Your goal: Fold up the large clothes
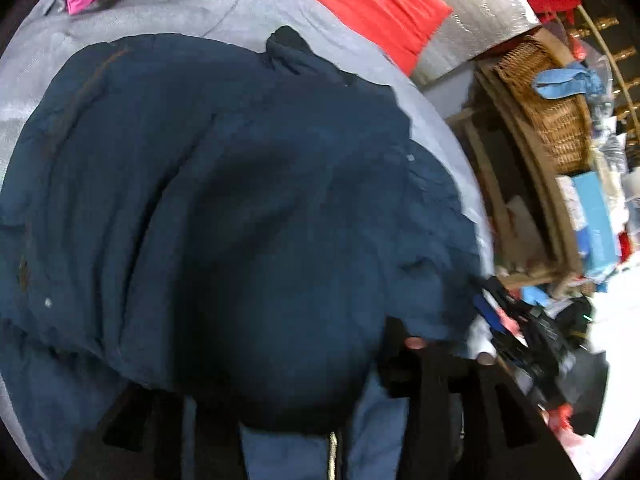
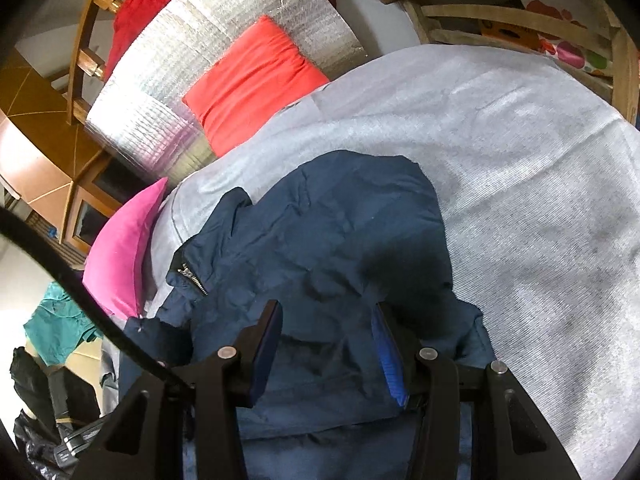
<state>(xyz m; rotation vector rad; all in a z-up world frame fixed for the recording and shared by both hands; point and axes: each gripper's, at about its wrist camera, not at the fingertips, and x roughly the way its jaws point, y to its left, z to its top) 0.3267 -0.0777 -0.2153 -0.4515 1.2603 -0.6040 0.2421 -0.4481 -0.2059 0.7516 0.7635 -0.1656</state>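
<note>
A large navy jacket (image 1: 224, 184) lies crumpled on a grey cover (image 1: 168, 4) and fills most of the left wrist view. A dark fold of it drapes over my left gripper. Only that gripper's black frame (image 1: 436, 392) shows at the bottom, and its fingers are hidden under the cloth. In the right wrist view the jacket (image 2: 328, 224) shows its zipped collar (image 2: 192, 276) at the left. My right gripper (image 2: 326, 340) stands over the jacket's near part with its blue pads (image 2: 386, 352) apart. Cloth lies between and beneath them, and the inner faces of both pads stay bare.
A red cushion (image 2: 252, 84) and a pink cushion (image 2: 120, 248) lean at the far side against a silver foil mat (image 2: 192, 52). A wicker basket (image 1: 548, 104) and wooden shelves with clutter (image 1: 592, 216) stand to the right. Bare grey cover (image 2: 520, 184) spreads right of the jacket.
</note>
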